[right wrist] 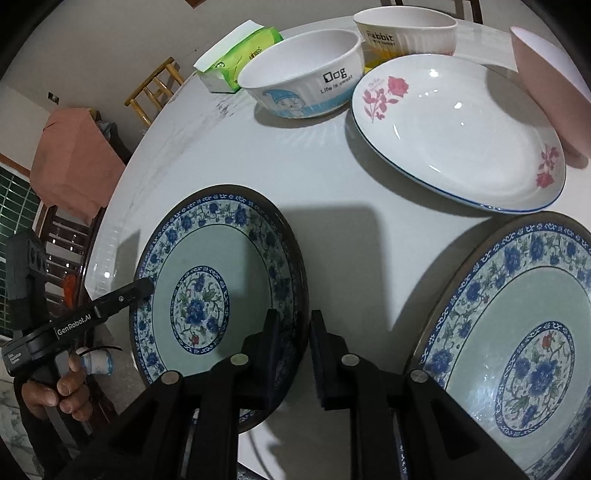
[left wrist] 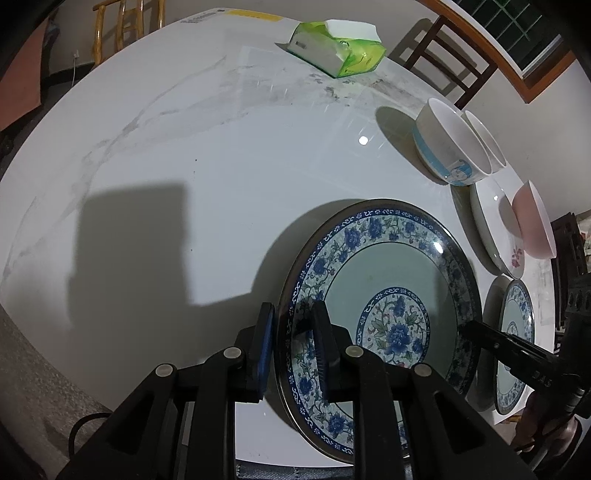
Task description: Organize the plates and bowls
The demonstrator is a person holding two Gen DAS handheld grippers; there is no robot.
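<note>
Both claws are clamped on the blue-flowered plate (left wrist: 384,310), left claw (left wrist: 293,332) on its left rim, right claw (right wrist: 293,343) opposite. Lift level, then stack on its twin (right wrist: 517,354) to the right on the bench (left wrist: 184,147).

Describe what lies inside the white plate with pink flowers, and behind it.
The white plate holds nothing, only its printed pink flowers. Behind it stand the Dog bowl and Rabbit bowl; the plate's rim hides the Rabbit bowl's base.

Three plates (right wrist: 458,133), three bowls (right wrist: 303,77)
</note>
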